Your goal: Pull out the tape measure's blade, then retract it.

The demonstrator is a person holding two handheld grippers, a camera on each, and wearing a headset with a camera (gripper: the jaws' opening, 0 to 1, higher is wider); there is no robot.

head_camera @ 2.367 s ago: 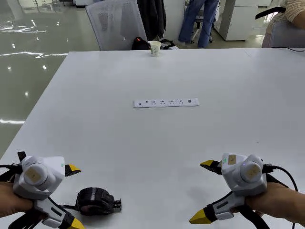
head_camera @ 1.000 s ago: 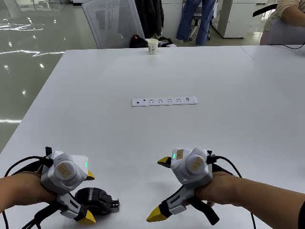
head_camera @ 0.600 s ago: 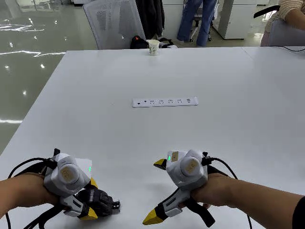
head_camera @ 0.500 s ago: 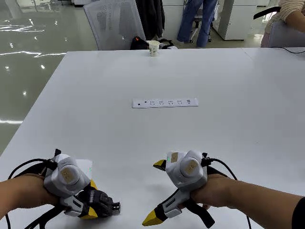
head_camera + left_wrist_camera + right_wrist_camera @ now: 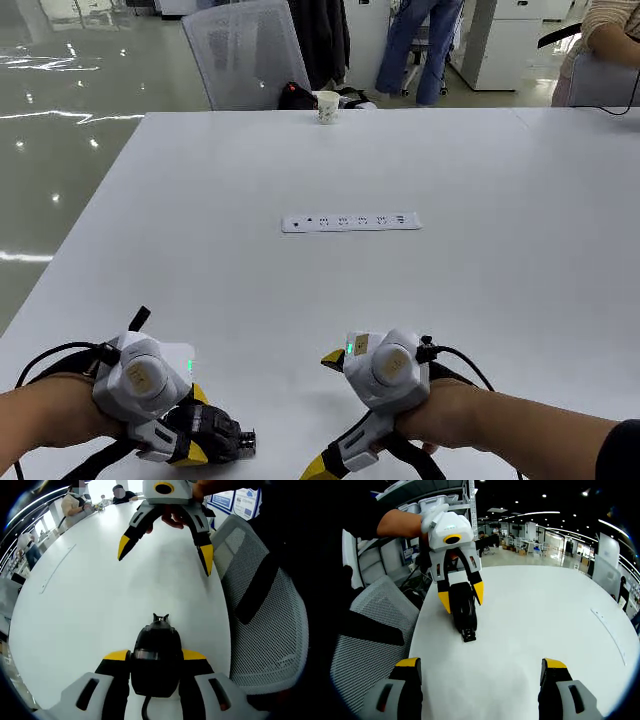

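The tape measure (image 5: 156, 650) is presenting as a black, rounded case with a small metal hook sitting at its mouth; no length of blade is showing beyond the hook. It is resting on the white worktop (image 5: 400, 290), near the person's edge on the left side. The left tool (image 5: 461, 596) is clamping the case between its yellow-tipped jaws, one on each flank, with the hook end pointing out past the tips. The left hand (image 5: 60, 410) is holding that tool low over the worktop. The right tool (image 5: 164, 554) is facing the hook end, standing apart from it, jaws spread wide and gripping nothing. The right hand (image 5: 445, 415) is carrying it just above the surface.
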